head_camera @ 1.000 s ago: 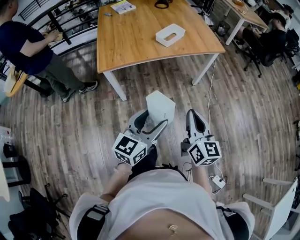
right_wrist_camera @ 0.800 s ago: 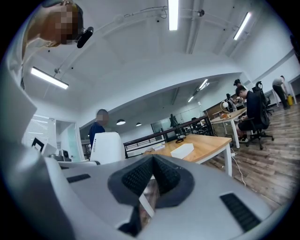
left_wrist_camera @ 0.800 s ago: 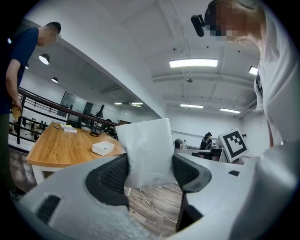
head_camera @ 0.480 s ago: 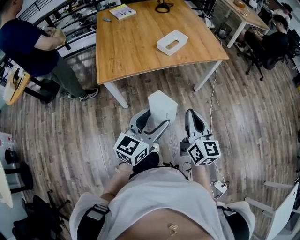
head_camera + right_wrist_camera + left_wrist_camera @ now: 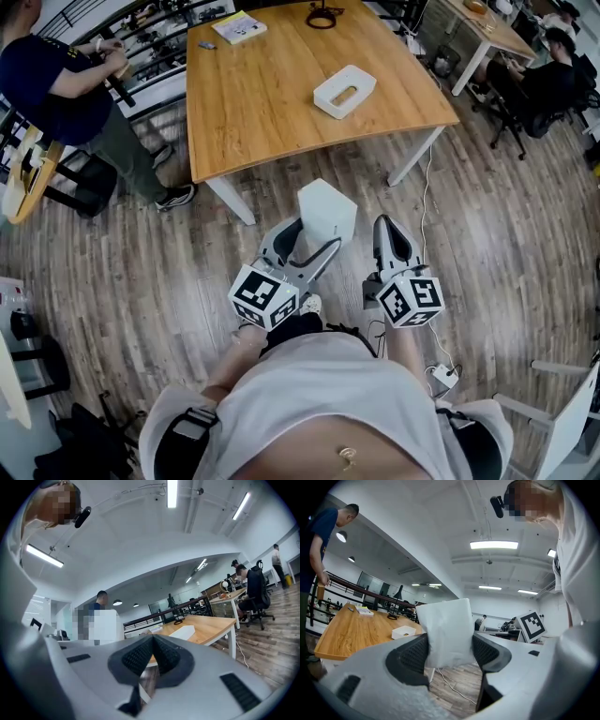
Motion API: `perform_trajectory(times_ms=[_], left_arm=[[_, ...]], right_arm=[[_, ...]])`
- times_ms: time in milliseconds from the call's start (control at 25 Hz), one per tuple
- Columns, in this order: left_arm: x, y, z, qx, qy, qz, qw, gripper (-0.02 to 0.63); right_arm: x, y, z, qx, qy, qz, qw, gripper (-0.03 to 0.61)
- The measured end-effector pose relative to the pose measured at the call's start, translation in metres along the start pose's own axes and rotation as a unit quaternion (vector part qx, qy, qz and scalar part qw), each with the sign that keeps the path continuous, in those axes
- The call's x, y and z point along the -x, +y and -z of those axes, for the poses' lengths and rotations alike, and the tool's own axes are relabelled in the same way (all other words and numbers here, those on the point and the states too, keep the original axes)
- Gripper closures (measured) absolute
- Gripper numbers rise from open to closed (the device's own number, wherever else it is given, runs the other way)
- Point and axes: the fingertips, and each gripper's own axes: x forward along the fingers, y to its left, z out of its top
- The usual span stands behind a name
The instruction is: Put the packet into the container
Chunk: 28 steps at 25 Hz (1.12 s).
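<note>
Left gripper [image 5: 309, 240] pinches the white packet [image 5: 326, 214] between its two jaws; in the left gripper view the ribbed pads press both sides of the packet's lower part, and most of the packet [image 5: 445, 630] stands up above them. The right gripper [image 5: 391, 234] is beside it with its jaws pressed together and nothing between them, as the right gripper view shows.

Both grippers are held over the wooden floor [image 5: 506, 234], short of the near edge of the table [image 5: 253, 103]. The packet is therefore in the air and well apart from the container [image 5: 344, 91], a shallow white tray that rests on the table's right half, near its right edge. A booklet [image 5: 239, 26] lies by the table's far left corner and a black cable coil [image 5: 323, 11] at its far edge. A person in a dark blue top [image 5: 56, 84] stands beyond the table's left edge.
</note>
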Motion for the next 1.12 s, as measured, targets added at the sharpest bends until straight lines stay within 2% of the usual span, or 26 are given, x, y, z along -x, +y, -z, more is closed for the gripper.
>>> perform_trajectory(times_ms=[480, 720, 880, 1120], left_arm=[[-0.007, 0.017, -0.006, 0.008, 0.0, 0.003, 1.0, 0.319], [-0.017, 0.023, -0.011, 0.008, -0.001, 0.003, 1.0, 0.319], [-0.025, 0.029, -0.011, 0.007, 0.0, 0.001, 1.0, 0.319], [-0.05, 0.048, -0.014, 0.004, 0.002, -0.001, 1.0, 0.319]], right_arm=[[-0.014, 0.002, -0.002, 0.006, 0.001, 0.008, 1.0, 0.568], [-0.013, -0.01, -0.003, -0.004, 0.002, 0.025, 1.0, 0.568], [-0.016, -0.02, -0.005, 0.01, 0.0, 0.037, 0.999, 0.568], [-0.042, -0.035, -0.015, 0.01, -0.008, 0.033, 0.999, 0.568]])
